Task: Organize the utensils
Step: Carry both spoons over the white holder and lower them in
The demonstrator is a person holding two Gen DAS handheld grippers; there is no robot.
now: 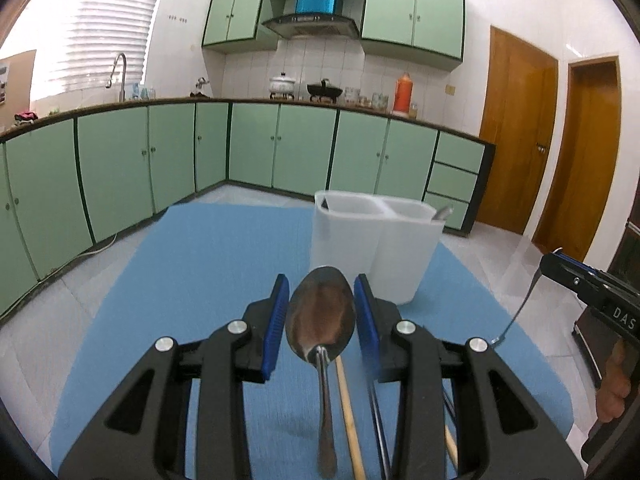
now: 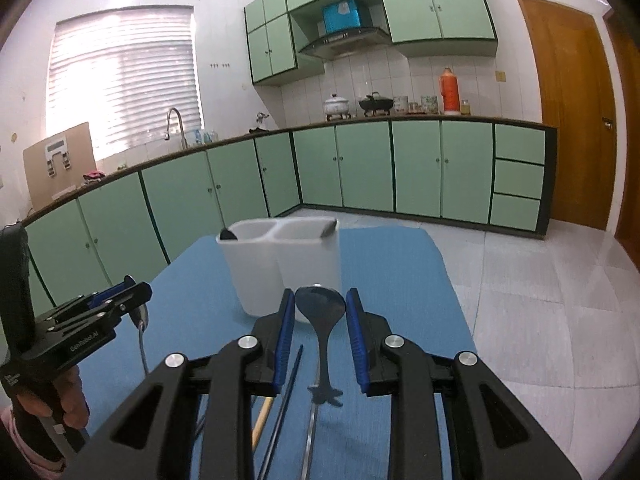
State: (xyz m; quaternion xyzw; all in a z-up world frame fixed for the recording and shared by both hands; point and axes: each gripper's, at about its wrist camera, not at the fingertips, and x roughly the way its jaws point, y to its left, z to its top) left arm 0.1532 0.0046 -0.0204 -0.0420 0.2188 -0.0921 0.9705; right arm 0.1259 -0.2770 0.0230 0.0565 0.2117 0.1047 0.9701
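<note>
My left gripper [image 1: 321, 280] is shut on the bowl of a metal spoon [image 1: 320, 316], whose handle hangs down toward the camera above the blue table mat [image 1: 192, 280]. The right wrist view shows this left gripper [image 2: 140, 290] at the left with the metal spoon [image 2: 141, 320] dangling from it. My right gripper [image 2: 318, 294] is shut on the bowl of a dark spoon [image 2: 320, 308]. In the left wrist view the right gripper [image 1: 546, 266] is at the right edge. A white two-compartment holder [image 1: 372, 240] [image 2: 280, 264] stands just beyond both grippers, with a utensil tip showing in each compartment.
A wooden chopstick [image 1: 348, 412] and a black chopstick [image 1: 378, 420] lie on the mat under the grippers, as does a metal utensil [image 2: 309, 440]. A person's hands [image 2: 68, 400] hold the gripper handles. Green cabinets and tiled floor surround the table.
</note>
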